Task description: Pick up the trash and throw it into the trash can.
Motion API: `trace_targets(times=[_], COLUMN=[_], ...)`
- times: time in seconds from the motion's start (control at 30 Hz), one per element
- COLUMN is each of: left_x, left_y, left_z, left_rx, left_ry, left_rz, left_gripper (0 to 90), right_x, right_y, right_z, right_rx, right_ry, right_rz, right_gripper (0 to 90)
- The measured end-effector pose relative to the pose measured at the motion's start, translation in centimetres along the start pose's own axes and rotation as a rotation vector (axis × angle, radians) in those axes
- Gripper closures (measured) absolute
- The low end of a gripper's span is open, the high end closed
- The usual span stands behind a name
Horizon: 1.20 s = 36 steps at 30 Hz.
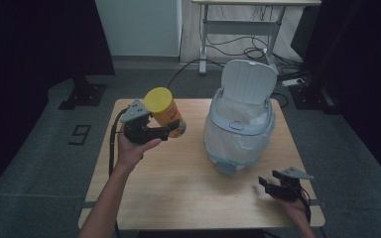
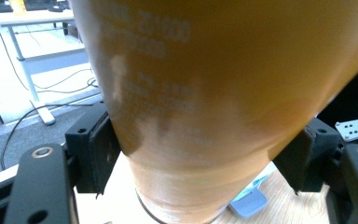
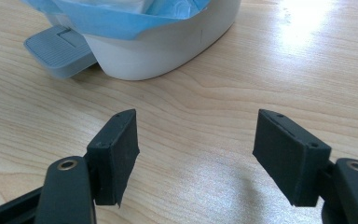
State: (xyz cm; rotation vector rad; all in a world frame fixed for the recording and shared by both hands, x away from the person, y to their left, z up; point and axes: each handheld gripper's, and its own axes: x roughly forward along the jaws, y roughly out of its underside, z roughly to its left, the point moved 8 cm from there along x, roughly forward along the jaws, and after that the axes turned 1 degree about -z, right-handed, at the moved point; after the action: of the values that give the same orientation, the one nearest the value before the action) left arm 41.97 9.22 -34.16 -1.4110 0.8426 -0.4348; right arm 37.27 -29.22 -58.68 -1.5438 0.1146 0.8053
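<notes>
While left tongs (image 1: 171, 131) clamp the yellow-lidded canister (image 1: 166, 111), right tongs (image 1: 268, 184) gape — lined bin (image 1: 238, 126) open.

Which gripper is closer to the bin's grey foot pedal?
Right. The right gripper rests on the table just beside the pedal, fingers open. The left gripper is raised farther off, holding the yellow-lidded can.
</notes>
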Motion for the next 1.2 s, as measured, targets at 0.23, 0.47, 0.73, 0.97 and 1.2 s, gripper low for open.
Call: trace_targets(times=[0.23,0.47,0.73,0.97,1.2], left_x=[0.5,1.1,2.0,2.7,3.7], left_y=[-1.3,-2.3,-3.1,-4.0,-4.6], left_z=[-0.3,-0.7,-1.1,-1.8,-2.5], left_rx=[0.012,0.02,0.025,0.036,0.045], left_ry=[0.011,0.022,0.04,0.059,0.078], left_rz=[-0.007,-0.005,-0.002,-0.005,-0.004], left_gripper=[23.8,23.8,23.8,23.8,23.8], right_x=[0.0,0.0,0.0,0.0,-0.1], right_y=[0.0,0.1,0.1,0.1,0.1], right_z=[0.0,-0.1,-0.2,-0.2,-0.3], right_rx=[-0.001,0.001,0.005,0.008,0.011], right_ry=[0.001,0.002,0.002,0.003,0.003], right_rz=[0.002,0.005,0.004,0.007,0.007], right_gripper=[29.9,29.9,30.0,30.0,30.0])
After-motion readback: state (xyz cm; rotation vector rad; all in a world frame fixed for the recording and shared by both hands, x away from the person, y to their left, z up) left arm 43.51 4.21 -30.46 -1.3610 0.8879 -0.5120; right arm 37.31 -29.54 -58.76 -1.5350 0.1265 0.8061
